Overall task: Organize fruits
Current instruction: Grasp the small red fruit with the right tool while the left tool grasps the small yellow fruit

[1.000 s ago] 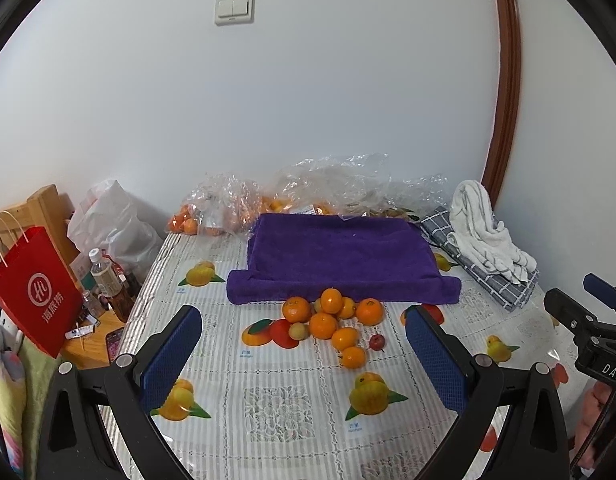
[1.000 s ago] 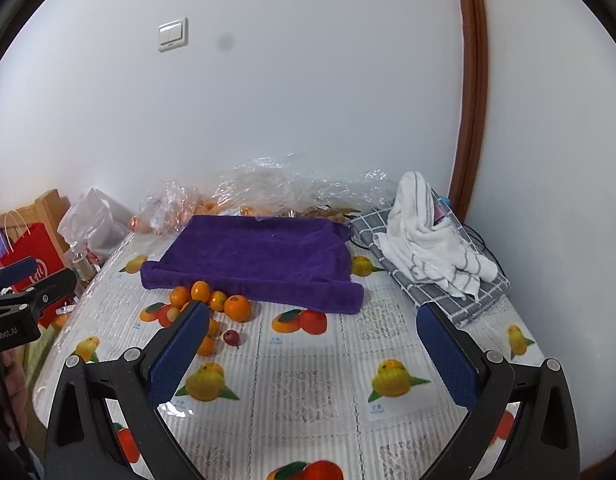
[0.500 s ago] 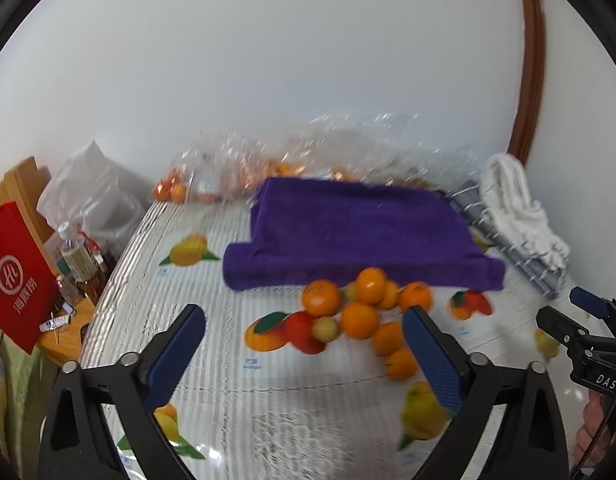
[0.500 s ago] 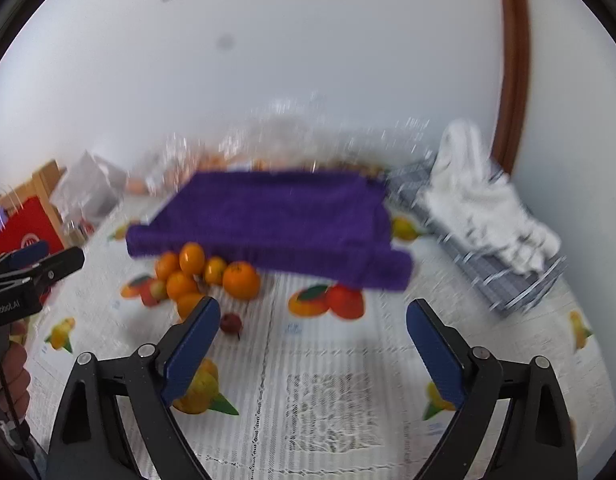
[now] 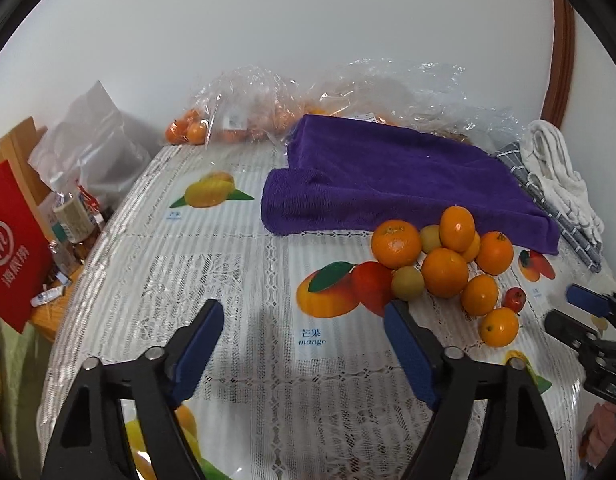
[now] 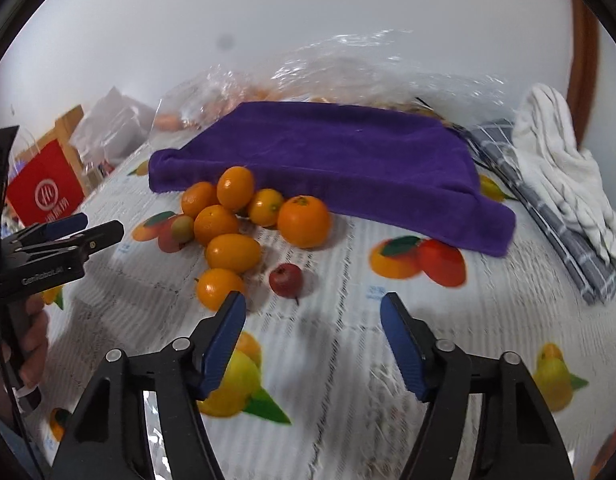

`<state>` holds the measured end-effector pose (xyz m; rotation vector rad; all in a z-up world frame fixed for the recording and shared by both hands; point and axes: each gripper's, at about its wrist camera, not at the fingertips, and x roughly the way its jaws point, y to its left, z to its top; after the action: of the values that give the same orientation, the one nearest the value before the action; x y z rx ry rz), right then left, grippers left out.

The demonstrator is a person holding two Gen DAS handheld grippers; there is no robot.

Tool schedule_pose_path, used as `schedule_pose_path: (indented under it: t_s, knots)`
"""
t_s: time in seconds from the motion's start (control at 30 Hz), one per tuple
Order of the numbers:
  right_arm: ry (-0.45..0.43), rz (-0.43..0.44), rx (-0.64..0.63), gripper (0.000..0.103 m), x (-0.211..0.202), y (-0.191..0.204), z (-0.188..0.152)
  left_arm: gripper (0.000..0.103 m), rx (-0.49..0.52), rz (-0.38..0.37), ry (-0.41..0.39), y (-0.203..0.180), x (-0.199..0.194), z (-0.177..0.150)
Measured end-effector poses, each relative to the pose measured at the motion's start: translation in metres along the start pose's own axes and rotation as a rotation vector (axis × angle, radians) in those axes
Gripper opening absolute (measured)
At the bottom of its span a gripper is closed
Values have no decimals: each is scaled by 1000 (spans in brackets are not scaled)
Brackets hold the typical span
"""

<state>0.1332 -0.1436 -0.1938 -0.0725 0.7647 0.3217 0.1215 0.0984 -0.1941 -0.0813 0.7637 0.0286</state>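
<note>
A pile of several oranges (image 5: 444, 273) (image 6: 303, 222) lies on the fruit-print tablecloth just in front of a purple towel (image 5: 388, 176) (image 6: 332, 148). A small greenish fruit (image 5: 407, 283) sits at the pile's left, and a small red fruit (image 5: 514, 299) (image 6: 285, 279) at its near right. My left gripper (image 5: 303, 334) is open and empty, low over the cloth, left of the pile. My right gripper (image 6: 312, 326) is open and empty, just short of the red fruit. Each gripper shows at the edge of the other's view.
Clear plastic bags with more oranges (image 5: 243, 116) lie behind the towel. White and grey checked cloths (image 6: 556, 176) lie at the right. A red paper bag (image 5: 11, 236), bottles and a grey bag stand off the table's left edge.
Both grippers have moved forward and down toward the fruit pile, which now looks much larger. Both stay open and empty.
</note>
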Motion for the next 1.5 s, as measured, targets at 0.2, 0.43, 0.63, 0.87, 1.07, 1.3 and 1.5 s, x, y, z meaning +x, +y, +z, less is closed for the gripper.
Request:
schedule_pose_path:
  t_s: [0.2, 0.43, 0.63, 0.87, 1.07, 1.3, 1.5]
  knots:
    - [83, 20, -18, 47, 38, 0, 9, 61, -100, -114, 24, 19, 7, -10]
    - [98, 51, -44, 24, 58, 2, 15, 59, -64, -136, 81, 14, 8, -11]
    - [66, 61, -29, 24, 50, -14, 14, 59, -16, -166, 85, -18, 6, 2]
    - [32, -11, 10, 24, 40, -54, 8, 59, 60, -118, 114, -53, 36, 11]
    - [26, 19, 53, 24, 40, -70, 3, 58, 112, -105, 116, -65, 49, 9]
    - [19, 46, 95, 24, 40, -76, 3, 27, 101, -109, 110, -60, 51, 12]
    - [5, 60, 119, 24, 37, -80, 1, 23, 89, -180, 108, -58, 52, 13]
